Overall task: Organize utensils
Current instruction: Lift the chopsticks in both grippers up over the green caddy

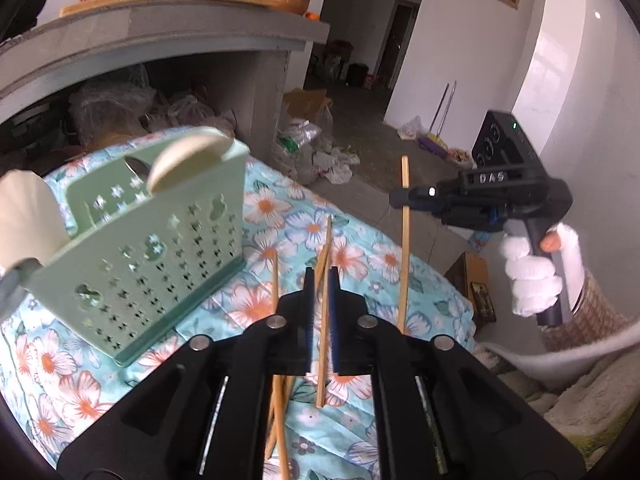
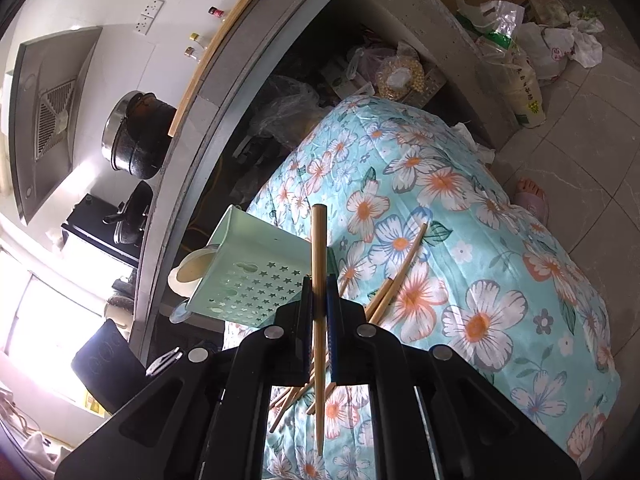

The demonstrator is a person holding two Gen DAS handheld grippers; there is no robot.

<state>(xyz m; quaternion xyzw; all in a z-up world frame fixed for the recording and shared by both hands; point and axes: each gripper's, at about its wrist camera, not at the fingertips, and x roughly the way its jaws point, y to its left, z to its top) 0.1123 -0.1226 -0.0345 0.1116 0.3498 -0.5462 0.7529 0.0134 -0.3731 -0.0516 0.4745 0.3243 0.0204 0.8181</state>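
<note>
Two light wooden chopsticks are off the cloth, one in each claw. In the left wrist view, the left gripper [image 1: 321, 280] has its black jaws nearly together, clamped on one thin wooden chopstick [image 1: 323, 320] that runs between the blue pads, its upper end rising past the tips and its lower end hanging below them. Under the claw and behind its frame, several loose wooden chopsticks [image 1: 276, 412] lie on the turquoise quilted cloth with orange-and-white flowers [image 1: 280, 208]. Up and to the left of the tips stands the pale green perforated plastic utensil caddy [image 1: 160, 248], tilted in this view, with cream suction cups on its back edge. To the right, well apart from the left claw, the right gripper [image 1: 398, 196] is held by a white-gloved hand [image 1: 532, 276] and pinches a second chopstick [image 1: 405, 240] that stands nearly upright. In the right wrist view, the right gripper [image 2: 319, 292] is closed tight on that long chopstick [image 2: 319, 320], which passes straight between the pads and sticks out beyond them above and below. The green caddy [image 2: 248, 272] sits just left of the tips, touching the cloth's edge. More loose chopsticks [image 2: 384, 292] lie on the flowered cloth [image 2: 480, 240] just right of and below the claw.
</note>
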